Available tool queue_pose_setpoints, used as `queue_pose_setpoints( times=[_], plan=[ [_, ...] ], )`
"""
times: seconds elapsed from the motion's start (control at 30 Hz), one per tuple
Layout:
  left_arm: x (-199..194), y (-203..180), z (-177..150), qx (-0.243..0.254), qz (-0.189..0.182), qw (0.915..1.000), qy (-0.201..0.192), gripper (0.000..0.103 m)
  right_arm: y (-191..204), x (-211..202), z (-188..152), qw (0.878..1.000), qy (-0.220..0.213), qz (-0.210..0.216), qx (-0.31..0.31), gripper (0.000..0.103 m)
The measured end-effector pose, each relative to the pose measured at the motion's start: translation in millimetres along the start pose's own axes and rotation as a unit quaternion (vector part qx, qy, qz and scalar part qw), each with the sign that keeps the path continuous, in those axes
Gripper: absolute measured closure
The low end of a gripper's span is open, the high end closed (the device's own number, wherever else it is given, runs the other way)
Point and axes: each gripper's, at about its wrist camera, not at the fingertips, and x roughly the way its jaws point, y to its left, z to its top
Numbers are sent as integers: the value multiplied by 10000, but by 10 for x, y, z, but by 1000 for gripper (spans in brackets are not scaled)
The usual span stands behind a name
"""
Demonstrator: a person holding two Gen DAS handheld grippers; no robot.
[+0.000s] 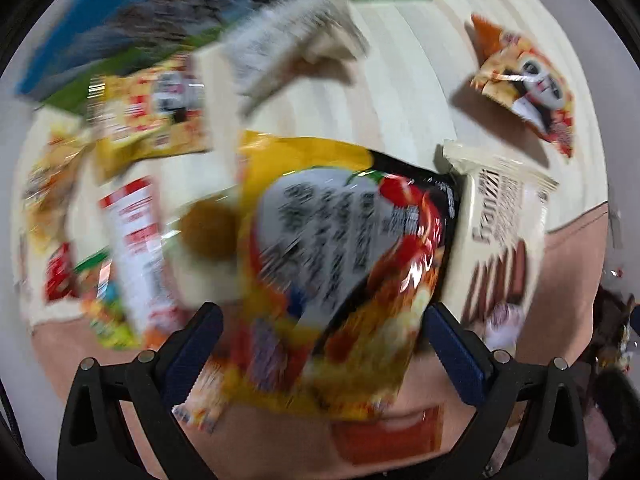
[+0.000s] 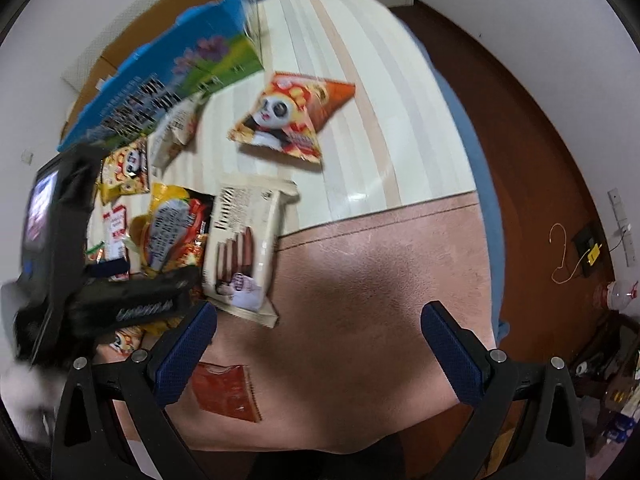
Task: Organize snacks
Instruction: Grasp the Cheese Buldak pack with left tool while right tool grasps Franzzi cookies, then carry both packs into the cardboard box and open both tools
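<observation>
The left wrist view is motion-blurred. My left gripper (image 1: 320, 344) is open, its blue pads on either side of a yellow and black noodle packet (image 1: 336, 248); whether they touch it I cannot tell. A cream wafer pack (image 1: 500, 240) lies just right of it, and a panda snack bag (image 1: 528, 88) at far right. My right gripper (image 2: 320, 344) is open and empty above pink cloth (image 2: 360, 280). In its view the left gripper (image 2: 132, 300) hovers over the noodle packet (image 2: 172, 228), beside the wafer pack (image 2: 244, 240), with the panda bag (image 2: 288, 120) farther off.
A blue and green carton (image 2: 160, 76) stands at the back left, several more snack bags (image 1: 148, 112) piled beside it. A flat red sachet (image 2: 228, 392) lies on the pink cloth by my right gripper's left finger. A striped cream cloth (image 2: 360, 100) covers the far surface. Brown floor (image 2: 540, 160) lies right.
</observation>
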Motion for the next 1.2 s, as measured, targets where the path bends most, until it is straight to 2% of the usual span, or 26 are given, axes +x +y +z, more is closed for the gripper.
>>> queue_pose_setpoints(
  times=[0.03,0.17,0.27,0.37,0.43,0.53,0.6,0.67,0.8,0.9,0.93,0.97,1.03,1.13,1.2],
  plan=[
    [33,-2,30,3,-77,10000,-25,15,-21,36,8,10000,42,41,14,0],
    [20,57,22,-133,-276,9992,-272,20,-55,248,103,9991,250,306,130,0],
    [-61,338,-110,-780,-490,9952,-342,21,-10,400,194,9980,351,444,267,1],
    [-110,742,-325,-1579,-540,9855,-319,21,128,603,310,9967,488,520,383,1],
    [-81,892,-374,-1797,-561,9816,-303,21,244,755,370,9965,579,431,431,1],
    [-26,932,-373,-1734,-656,9824,-221,19,463,1023,467,9966,699,134,424,4],
    [15,968,-350,-1592,-745,9844,-130,17,583,1170,493,9961,766,-206,381,14],
    [82,1021,-271,-1472,-836,9855,-94,17,661,1215,484,9954,825,-431,226,41],
    [212,1051,-246,-1185,-1026,9876,-110,17,733,1204,378,9920,1015,-716,-243,41],
    [390,1067,-302,-942,-1136,9890,-31,14,761,1256,297,9885,1168,-830,-488,39],
    [458,1076,-204,-903,-1136,9894,-23,12,767,1275,282,9888,1165,-806,-479,38],
    [516,1085,-156,-844,-1136,9899,-16,12,761,1296,263,9898,1153,-716,-442,30],
    [551,1045,-158,-803,-1167,9899,-11,12,734,1344,241,9914,1133,-612,-227,25],
    [528,1085,-182,-897,-1252,9881,-63,16,622,1408,207,9933,1065,-410,194,25],
    [366,1065,-297,-941,-1199,9882,-144,16,543,1441,191,9940,951,-383,368,39]
  ],
)
